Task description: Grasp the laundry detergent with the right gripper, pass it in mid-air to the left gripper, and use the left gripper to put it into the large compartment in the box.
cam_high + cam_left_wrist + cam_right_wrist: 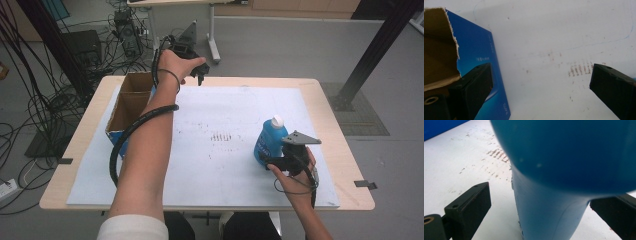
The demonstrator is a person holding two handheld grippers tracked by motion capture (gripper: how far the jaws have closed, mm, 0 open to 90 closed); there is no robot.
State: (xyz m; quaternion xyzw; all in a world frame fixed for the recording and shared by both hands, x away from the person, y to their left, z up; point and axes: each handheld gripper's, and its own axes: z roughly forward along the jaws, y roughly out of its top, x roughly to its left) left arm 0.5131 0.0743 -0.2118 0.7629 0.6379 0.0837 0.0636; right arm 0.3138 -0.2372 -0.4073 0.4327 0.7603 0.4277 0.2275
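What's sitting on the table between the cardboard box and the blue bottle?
Nothing: bare white sheet with faint reddish marks separates box and bottle, in the high view.

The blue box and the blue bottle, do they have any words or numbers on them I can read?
Blue box: a short white line of print on its side, and another line near its lower edge, both too small and blurred to read.
Blue bottle: a label with white marks on its front, too small to read.
White mat: reddish-brown smudges, not letters.
No text is legible.

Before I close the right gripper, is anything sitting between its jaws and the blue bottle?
Nothing visible. The right gripper is open with the blue bottle between its jaws, over bare white sheet.
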